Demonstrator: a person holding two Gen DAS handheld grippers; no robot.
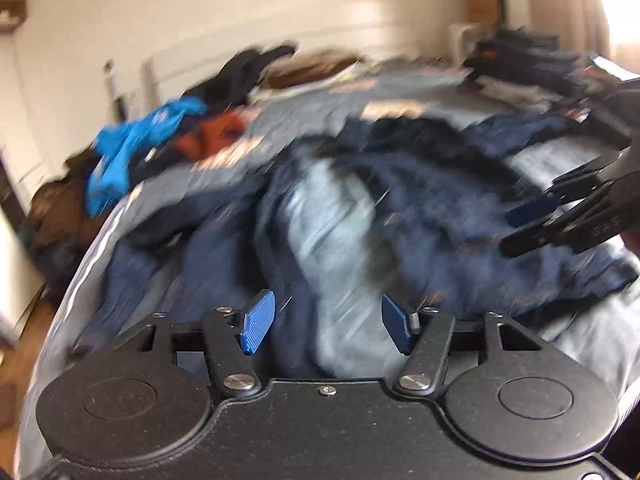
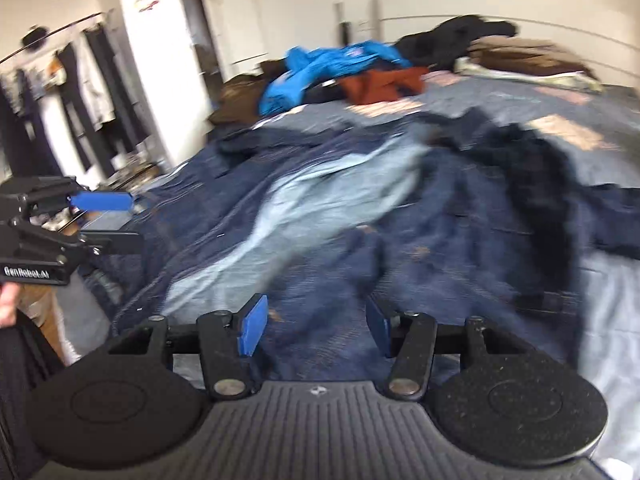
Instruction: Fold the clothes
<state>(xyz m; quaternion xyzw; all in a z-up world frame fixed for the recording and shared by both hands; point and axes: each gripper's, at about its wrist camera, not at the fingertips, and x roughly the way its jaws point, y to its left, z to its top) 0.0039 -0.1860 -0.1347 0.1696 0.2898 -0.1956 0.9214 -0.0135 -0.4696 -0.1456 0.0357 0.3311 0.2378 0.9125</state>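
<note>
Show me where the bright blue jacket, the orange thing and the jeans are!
bright blue jacket (image 2: 320, 68), right wrist view, on its crumpled middle.
orange garment (image 2: 384, 84), right wrist view, on its front fold.
jeans (image 2: 320, 204), right wrist view, on the faded pale patch.

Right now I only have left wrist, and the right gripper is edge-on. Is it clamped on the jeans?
Observer: No. The right gripper has its pads apart, with the jeans lying loose under them.
Operator: What's off to my left?
Observer: Hanging garments on a rack beside the bed.
Operator: Any hand in shot?
Observer: Yes, a hand at the frame edge, behind the left gripper.
</note>
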